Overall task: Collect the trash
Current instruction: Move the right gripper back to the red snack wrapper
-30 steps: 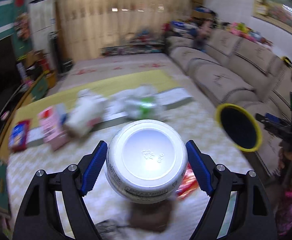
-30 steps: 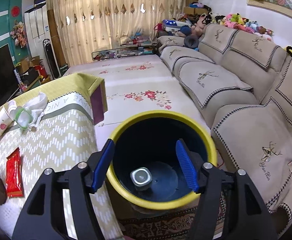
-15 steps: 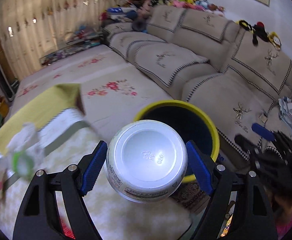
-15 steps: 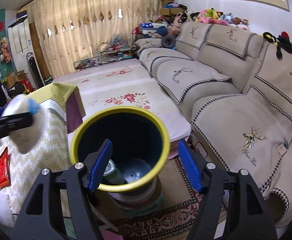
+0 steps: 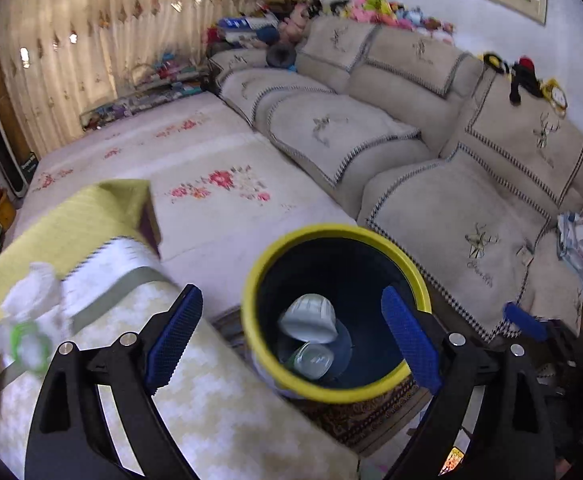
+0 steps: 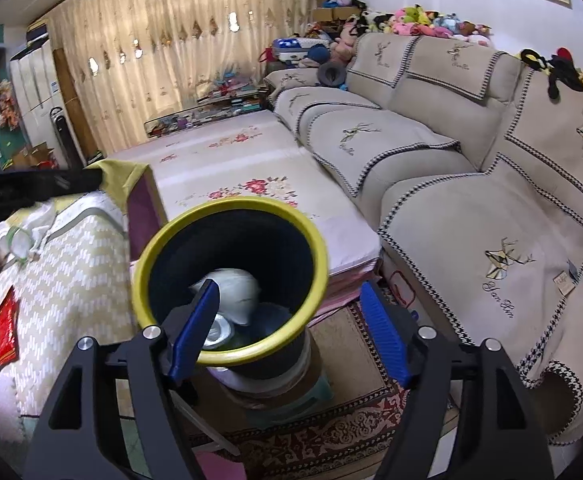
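A dark bin with a yellow rim [image 5: 333, 232] stands beside the table. A white plastic jar [image 5: 309, 318] lies inside it on top of a clear bottle [image 5: 313, 360]. My left gripper [image 5: 291, 340] is open and empty, just above the bin's mouth. My right gripper [image 6: 287, 336] is open; its left finger is inside the bin and its right finger outside, so the jaws straddle the near rim [image 6: 251, 354] without closing on it. The jar also shows in the right wrist view [image 6: 231, 292]. A red snack wrapper [image 6: 5, 326] lies on the table.
The table with a yellow-white cloth [image 5: 211, 400] is to the left, with crumpled white tissue and a green-rimmed cup [image 5: 27, 344] on it. A beige sofa [image 6: 471, 184] fills the right. A patterned rug [image 6: 331, 432] lies under the bin.
My left gripper swung from the table to over the bin, opened and let go of the white jar, which now lies in the bin. The right gripper shifted slightly at the rim.
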The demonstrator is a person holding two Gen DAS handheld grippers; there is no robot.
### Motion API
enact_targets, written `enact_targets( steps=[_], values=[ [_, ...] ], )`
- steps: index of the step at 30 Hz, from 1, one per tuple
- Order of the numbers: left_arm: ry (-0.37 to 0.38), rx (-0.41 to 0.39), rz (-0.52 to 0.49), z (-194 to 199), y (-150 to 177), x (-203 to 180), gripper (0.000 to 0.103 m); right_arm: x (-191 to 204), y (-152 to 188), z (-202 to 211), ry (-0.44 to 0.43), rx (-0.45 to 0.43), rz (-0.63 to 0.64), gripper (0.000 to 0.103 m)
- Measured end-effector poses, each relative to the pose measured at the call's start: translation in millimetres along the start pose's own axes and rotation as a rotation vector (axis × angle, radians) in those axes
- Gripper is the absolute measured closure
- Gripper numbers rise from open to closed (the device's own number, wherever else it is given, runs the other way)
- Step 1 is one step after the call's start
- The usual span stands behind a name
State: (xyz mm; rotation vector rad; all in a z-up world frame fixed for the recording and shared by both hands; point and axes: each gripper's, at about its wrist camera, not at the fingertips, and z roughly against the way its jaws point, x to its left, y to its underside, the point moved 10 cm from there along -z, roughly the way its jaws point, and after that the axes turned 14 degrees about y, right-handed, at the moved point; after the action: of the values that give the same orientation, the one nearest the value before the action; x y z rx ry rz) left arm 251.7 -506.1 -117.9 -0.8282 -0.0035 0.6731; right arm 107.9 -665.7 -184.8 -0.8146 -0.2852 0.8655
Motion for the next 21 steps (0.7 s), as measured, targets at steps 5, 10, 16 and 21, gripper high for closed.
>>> enact_targets(
  steps=[5,10,16,21],
  values=[
    [-0.067,-0.124,0.031,101,19,28,0.005,44,9,9,-0.065,0.005,0.07,0.033],
    [-0.192,-0.234,0.09,209,61,74,0.005,103,17,26,-0.146,0.002,0.155,0.033],
    [-0.419,-0.316,0.171,312,127,132,0.005,180,31,47,-0.28,0.016,0.261,0.032],
    [-0.495,-0.345,0.265,361,179,166,0.005,262,53,72,-0.408,0.04,0.385,0.032]
  ],
)
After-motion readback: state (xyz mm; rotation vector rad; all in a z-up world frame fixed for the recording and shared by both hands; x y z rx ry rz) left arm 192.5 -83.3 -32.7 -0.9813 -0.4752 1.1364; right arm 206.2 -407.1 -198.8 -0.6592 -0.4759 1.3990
